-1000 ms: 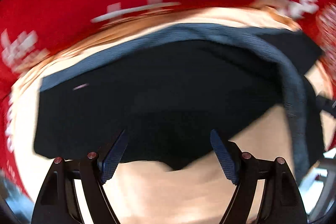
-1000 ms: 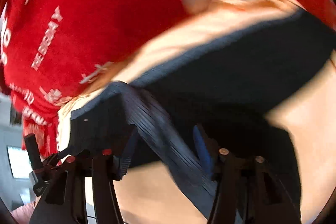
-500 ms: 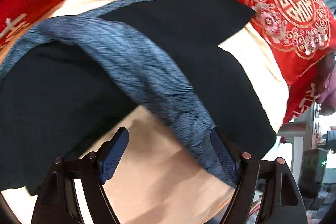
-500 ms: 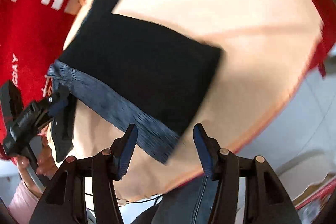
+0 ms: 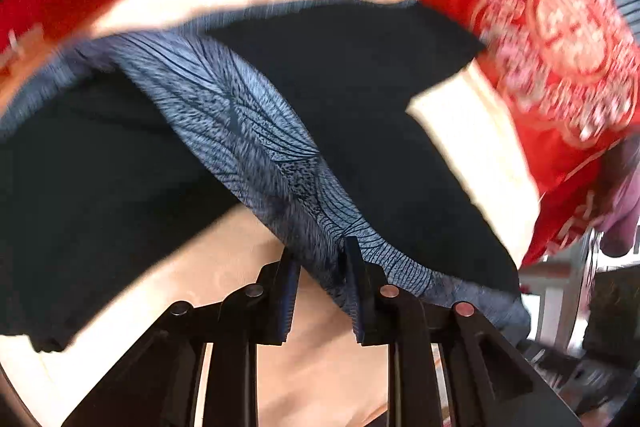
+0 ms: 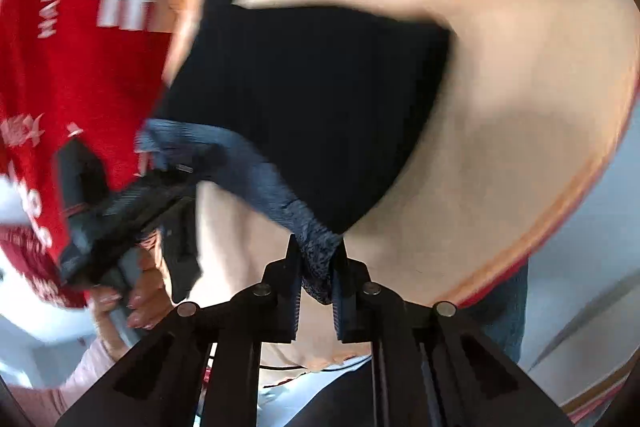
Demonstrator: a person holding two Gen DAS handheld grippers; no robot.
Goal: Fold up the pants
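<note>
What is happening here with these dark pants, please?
A person is folding dark pants on a peach-coloured cloth, with a gripper in each hand. The left gripper is shut on the blue-grey waistband. The right gripper has the waistband's other end between its pads, and its jaws are closing. Both ends are gripped, but no fold is finished yet.

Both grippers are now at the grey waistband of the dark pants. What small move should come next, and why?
Probably lift both ends together. The left gripper and the closing right gripper each have the waistband between their fingers, while the pants lie flat on the peach cloth.
</note>
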